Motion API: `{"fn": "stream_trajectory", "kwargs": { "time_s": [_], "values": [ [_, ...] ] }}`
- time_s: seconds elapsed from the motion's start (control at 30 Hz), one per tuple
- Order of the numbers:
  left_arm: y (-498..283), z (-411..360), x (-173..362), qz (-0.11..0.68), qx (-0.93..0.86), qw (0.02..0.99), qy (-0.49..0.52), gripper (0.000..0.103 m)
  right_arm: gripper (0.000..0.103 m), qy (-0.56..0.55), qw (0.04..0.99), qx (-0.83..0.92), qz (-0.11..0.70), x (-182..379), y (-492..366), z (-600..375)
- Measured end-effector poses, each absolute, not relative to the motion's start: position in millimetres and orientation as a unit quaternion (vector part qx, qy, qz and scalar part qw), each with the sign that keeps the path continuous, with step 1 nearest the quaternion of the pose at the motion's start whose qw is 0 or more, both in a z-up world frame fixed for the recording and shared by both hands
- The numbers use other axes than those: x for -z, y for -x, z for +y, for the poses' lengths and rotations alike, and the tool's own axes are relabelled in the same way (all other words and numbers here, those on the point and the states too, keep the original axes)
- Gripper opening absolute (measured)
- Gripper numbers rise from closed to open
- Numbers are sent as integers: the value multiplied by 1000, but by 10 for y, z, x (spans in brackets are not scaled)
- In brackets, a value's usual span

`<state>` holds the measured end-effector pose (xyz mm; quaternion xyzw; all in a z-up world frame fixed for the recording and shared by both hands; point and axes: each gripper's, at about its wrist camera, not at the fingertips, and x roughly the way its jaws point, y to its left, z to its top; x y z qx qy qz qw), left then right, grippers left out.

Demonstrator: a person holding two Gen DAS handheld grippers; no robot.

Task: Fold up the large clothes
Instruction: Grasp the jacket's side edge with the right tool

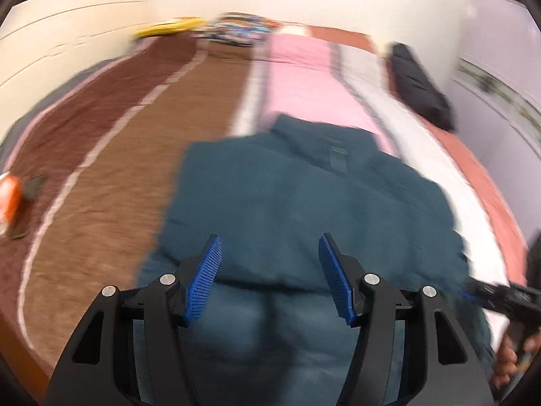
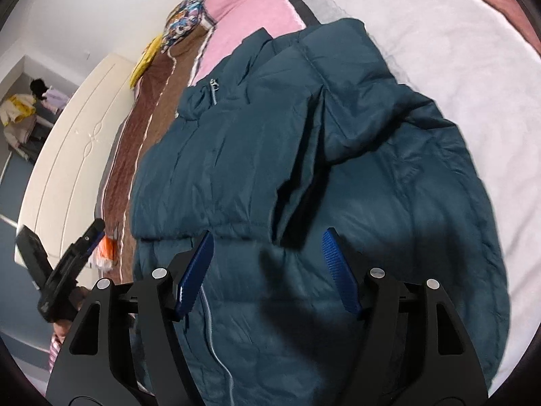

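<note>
A dark teal puffer jacket lies on the bed, its sleeves folded in over the body; it also shows in the right wrist view, zipper up. My left gripper is open and empty, hovering over the jacket's lower half. My right gripper is open and empty above the jacket's hem area. The right gripper shows at the right edge of the left wrist view, and the left one at the left of the right wrist view. The left wrist view is motion-blurred.
The bed has brown, pink and white bedding. A black folded item lies at the far right. A patterned pillow and yellow item lie at the head. A cream wardrobe stands beside the bed.
</note>
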<state>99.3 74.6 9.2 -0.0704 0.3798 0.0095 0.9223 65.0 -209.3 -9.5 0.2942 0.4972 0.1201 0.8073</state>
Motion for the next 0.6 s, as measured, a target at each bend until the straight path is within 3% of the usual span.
{"fn": "stream_trajectory", "kwargs": {
  "time_s": [0.03, 0.1, 0.13, 0.17, 0.4, 0.6],
  "values": [
    [-1080, 866, -51, 383, -29, 920, 77, 59, 63, -300, 805, -118, 499, 119, -701, -2078],
    [-1213, 999, 16, 388, -55, 916, 86, 59, 37, -298, 801, -115, 506, 162, -817, -2031],
    [-1269, 1054, 59, 393, -67, 913, 91, 58, 29, -296, 799, -116, 510, 169, -852, -2013],
    [-1291, 1094, 76, 396, -71, 910, 96, 56, 11, -286, 799, -113, 516, 175, -891, -1991],
    [-1350, 1099, 271, 420, -73, 898, 108, 56, 7, -249, 832, -105, 485, -100, -766, -2153],
    [-1479, 1022, 548, 460, -85, 880, 79, 57, 8, -252, 798, -75, 543, 313, -791, -2216]
  ]
}}
